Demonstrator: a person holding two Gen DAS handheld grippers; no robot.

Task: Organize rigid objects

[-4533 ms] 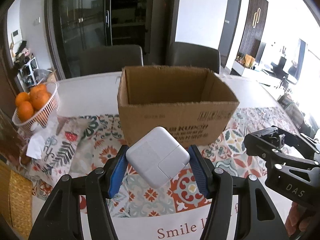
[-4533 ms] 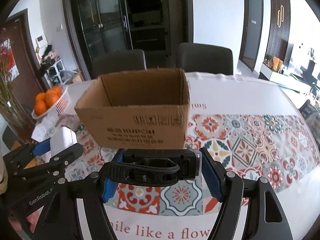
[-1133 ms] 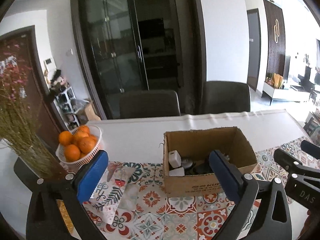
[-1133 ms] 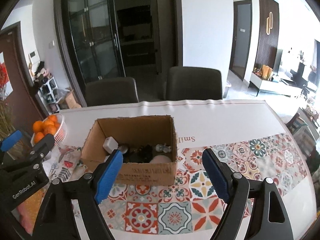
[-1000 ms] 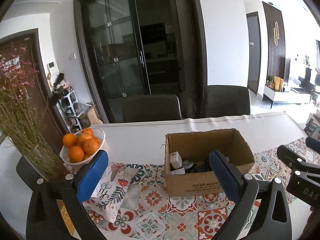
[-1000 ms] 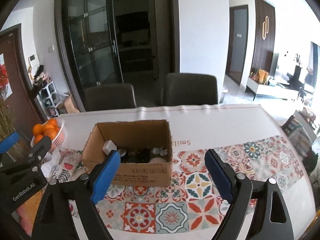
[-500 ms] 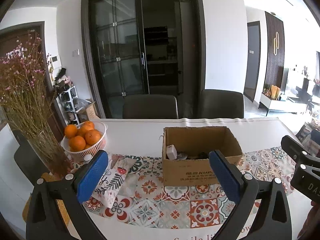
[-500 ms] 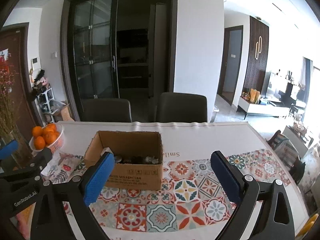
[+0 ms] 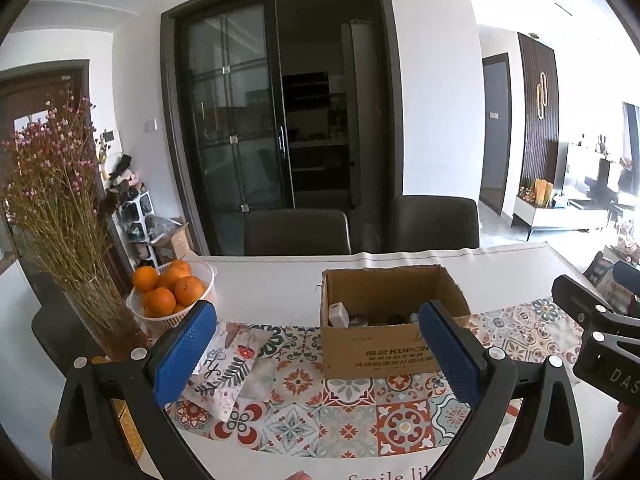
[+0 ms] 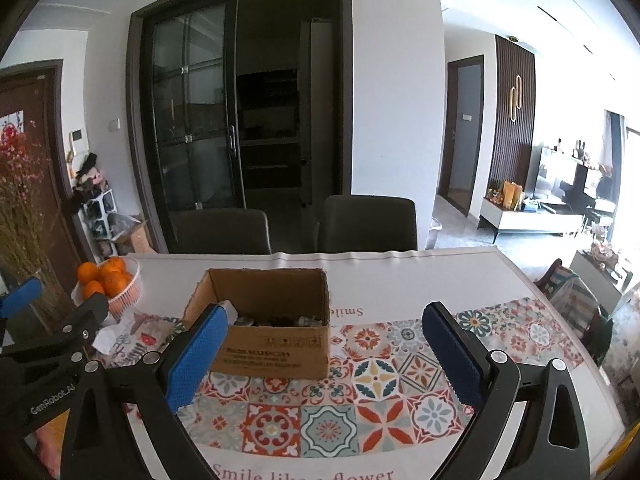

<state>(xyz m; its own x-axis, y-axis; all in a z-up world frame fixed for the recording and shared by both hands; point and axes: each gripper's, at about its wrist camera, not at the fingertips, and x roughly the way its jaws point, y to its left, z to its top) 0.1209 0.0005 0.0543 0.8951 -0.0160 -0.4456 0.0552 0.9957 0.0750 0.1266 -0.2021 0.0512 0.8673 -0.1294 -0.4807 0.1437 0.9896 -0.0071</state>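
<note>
An open cardboard box [image 9: 380,350] stands on the patterned tablecloth; it also shows in the right wrist view [image 10: 276,346]. Inside it lie a white power adapter [image 9: 338,315] and several dark and light small objects [image 10: 280,321]. My left gripper [image 9: 318,350] is open and empty, held high and well back from the box. My right gripper [image 10: 326,354] is open and empty, also raised and back from the box. Each gripper shows at the edge of the other's view.
A white basket of oranges [image 9: 170,294] and a glass vase of dried flowers [image 9: 60,240] stand at the left. A patterned cloth [image 9: 224,364] lies left of the box. Two dark chairs [image 10: 296,224] stand behind the table. The table's right edge [image 10: 560,320] drops toward the living room.
Both grippers have let go of their objects, now in the box, opened wide, and pulled up and back, so the box looks smaller and farther.
</note>
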